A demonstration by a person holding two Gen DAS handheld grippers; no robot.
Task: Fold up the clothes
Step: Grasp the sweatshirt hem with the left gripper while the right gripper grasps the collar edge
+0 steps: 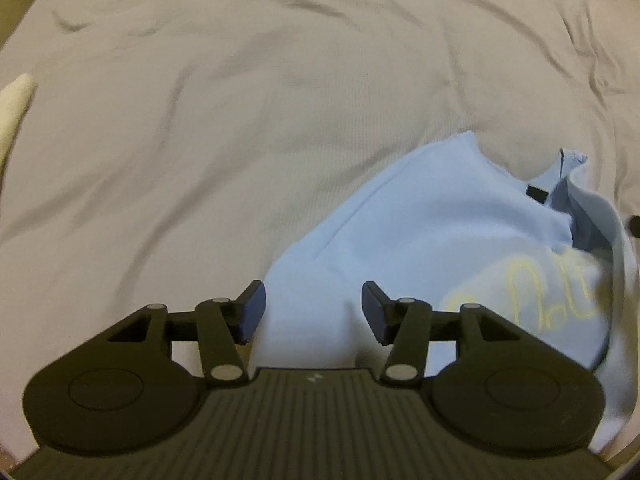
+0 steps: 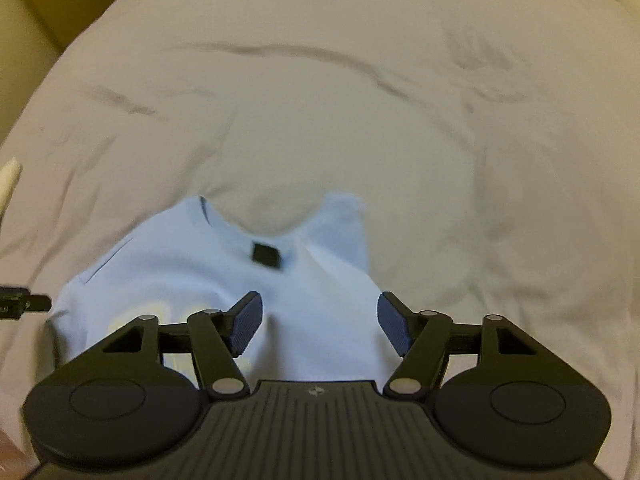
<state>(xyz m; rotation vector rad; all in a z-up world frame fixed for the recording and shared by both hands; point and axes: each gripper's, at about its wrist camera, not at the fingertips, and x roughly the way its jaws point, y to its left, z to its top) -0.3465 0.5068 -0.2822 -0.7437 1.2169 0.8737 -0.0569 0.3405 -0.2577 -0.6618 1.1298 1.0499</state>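
Across the bed, a wide pale sheet with loose creases fills both views and serves as my work surface. On it, close under both claws, lies the light blue T-shirt, partly bunched, with its collar and small dark neck label toward the far side and yellow lettering on the part nearest the left claw's right side.

I read the step as just after a release: fabric laid down, first fold not tidy yet. My left gripper hangs over the shirt's near edge, jaws parted about halfway, nothing pinched between the pads; cloth sits below the gap, not in it. My right gripper is spread wider over the shirt body and is also empty.

Next move, as I judge it: pick two fresh grab points, likely shoulder or sleeve edges, drop the pads onto one layer each and close before lifting. Risk is catching the sheet along with the shirt, since both are soft and lie touching.

Room: a dim yellowish wall or furniture shows at upper left in the right view; a white rounded thing at the left edge, can't tell what.
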